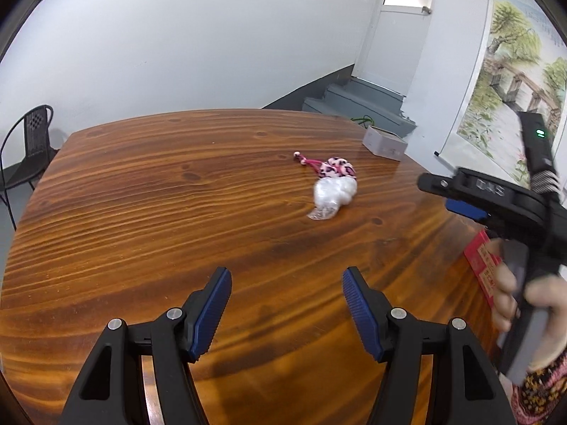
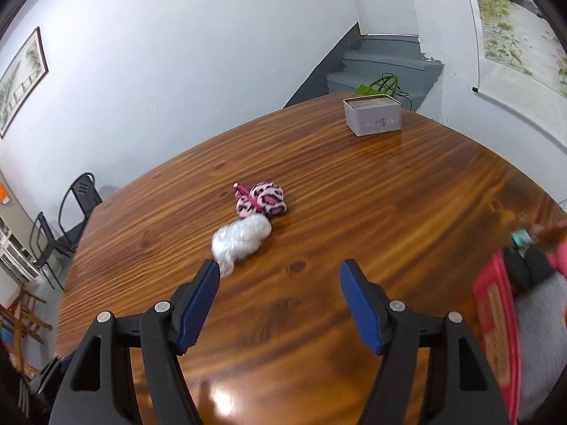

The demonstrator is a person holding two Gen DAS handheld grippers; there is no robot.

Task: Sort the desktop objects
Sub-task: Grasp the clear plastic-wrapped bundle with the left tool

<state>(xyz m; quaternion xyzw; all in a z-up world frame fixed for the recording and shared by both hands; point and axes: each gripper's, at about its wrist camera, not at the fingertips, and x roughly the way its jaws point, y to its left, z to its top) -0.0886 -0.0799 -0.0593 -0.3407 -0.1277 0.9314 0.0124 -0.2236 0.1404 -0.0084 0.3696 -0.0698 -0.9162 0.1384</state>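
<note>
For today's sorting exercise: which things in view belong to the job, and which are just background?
Job: pink leopard-print pouch; clear plastic bag; white tin box; red packet.

Background: wooden table; black chair; grey steps; wall scroll painting; green bag.

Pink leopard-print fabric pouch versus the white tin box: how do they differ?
The pink leopard-print fabric pouch is soft, rounded and patterned; the white tin box is rigid, rectangular and plain. The pouch touches a clear plastic bag; the box stands alone near the far edge. Both rest on the wooden table.
</note>
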